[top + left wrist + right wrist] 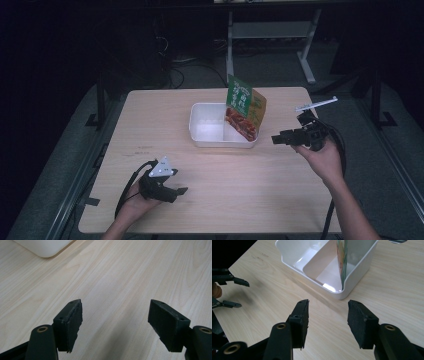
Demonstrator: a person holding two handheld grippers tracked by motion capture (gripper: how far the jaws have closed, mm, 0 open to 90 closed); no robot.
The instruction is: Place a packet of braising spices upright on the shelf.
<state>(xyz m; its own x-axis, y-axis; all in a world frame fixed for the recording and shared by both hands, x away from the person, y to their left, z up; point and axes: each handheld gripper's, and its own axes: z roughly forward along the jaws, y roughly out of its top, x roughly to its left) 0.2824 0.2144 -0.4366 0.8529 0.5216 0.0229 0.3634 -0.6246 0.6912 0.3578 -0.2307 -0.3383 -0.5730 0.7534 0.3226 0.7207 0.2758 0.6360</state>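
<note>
Green-and-red printed food pouch (245, 107) being stood upright in the white divided plastic tray (207, 127) at table centre, inner divider being shown in the right gripper view, right gripper (328, 320) being held agape at three o'clock, left gripper (115, 325) being held apart at seven o'clock over bare pale wooden table (150, 120).

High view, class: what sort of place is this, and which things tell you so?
Probably a lab or workshop recording station: a bare wooden table on a dark floor, desk frames and loose cables behind, and a hand-held left gripper and right gripper.
</note>
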